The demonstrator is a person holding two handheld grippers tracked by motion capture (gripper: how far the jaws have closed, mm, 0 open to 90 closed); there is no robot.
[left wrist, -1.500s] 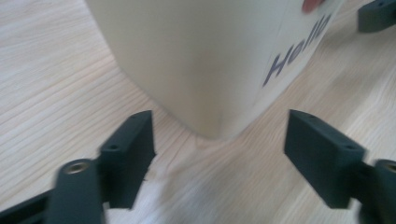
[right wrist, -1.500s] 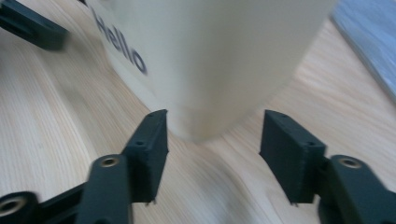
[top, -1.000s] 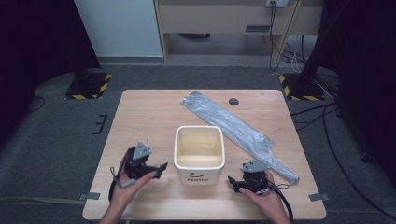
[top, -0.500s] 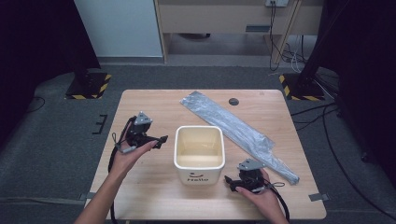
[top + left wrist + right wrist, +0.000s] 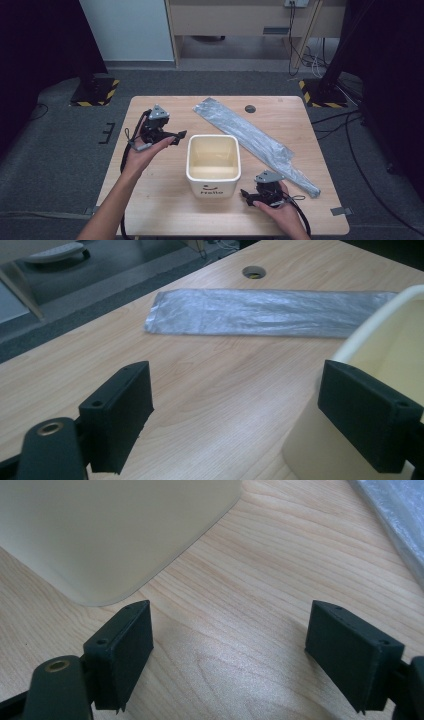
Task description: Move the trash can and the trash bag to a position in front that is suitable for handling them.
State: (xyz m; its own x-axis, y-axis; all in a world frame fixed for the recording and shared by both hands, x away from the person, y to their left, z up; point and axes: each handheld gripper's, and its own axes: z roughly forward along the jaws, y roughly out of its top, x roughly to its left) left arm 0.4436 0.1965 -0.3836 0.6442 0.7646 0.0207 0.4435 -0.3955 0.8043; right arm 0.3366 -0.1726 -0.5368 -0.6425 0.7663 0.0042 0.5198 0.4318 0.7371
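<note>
Cream bin (image 5: 213,162), square-mouthed with rounded corners and a dark printed word on its near wall, stands upright near the middle of the wooden desk (image 5: 165,200); seen from above, its inside looks bare. A long silver foil bag (image 5: 252,137) lies flat at about 1 o'clock from the bin, running slantwise from the far middle of the desk toward the near right edge, and its near end passes just beside the bin's right side. A small round cable hole (image 5: 250,108) sits in the desk top at the far edge, close to the bag's far end.

Left gripper (image 5: 175,138) is held above the desk at about 10 o'clock from the bin, near its far left corner, pointing toward the bin. Its jaws stand wide apart, having just been closing a little, with nothing between them; in the left gripper view the bin's rim (image 5: 380,320) rises behind the right-hand jaw and the foil bag (image 5: 270,312) stretches across the desk beyond.

Right gripper (image 5: 246,196) rests low at about 4 o'clock from the bin, close to its near right corner. Its jaws are also wide apart over bare wood, with the bin's wall (image 5: 115,530) ahead and apart from them.
</note>
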